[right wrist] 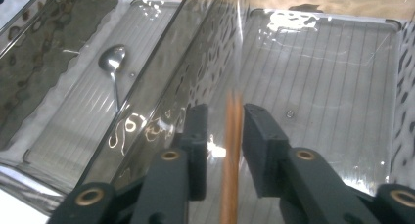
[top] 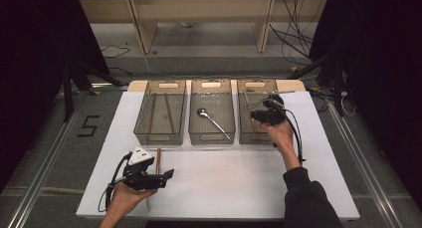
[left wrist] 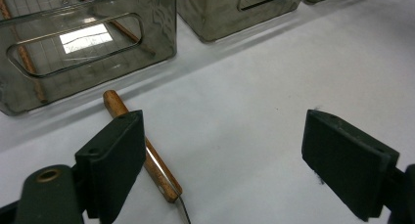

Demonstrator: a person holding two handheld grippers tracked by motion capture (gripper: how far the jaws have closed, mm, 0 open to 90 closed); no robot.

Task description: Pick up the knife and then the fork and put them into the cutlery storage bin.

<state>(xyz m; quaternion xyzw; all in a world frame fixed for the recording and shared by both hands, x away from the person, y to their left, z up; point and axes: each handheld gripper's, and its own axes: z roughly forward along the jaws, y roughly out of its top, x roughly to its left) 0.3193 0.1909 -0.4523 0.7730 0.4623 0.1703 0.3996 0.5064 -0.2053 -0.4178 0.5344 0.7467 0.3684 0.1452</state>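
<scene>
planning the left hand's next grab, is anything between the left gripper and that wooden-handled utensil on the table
Nothing visible. The left gripper is open just above the white table, and the wooden-handled utensil lies bare beside its left jaw.

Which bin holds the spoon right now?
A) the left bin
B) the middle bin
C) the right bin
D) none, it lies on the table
B: the high view shows the spoon lying inside the middle bin, between the left bin and the right bin.
</scene>
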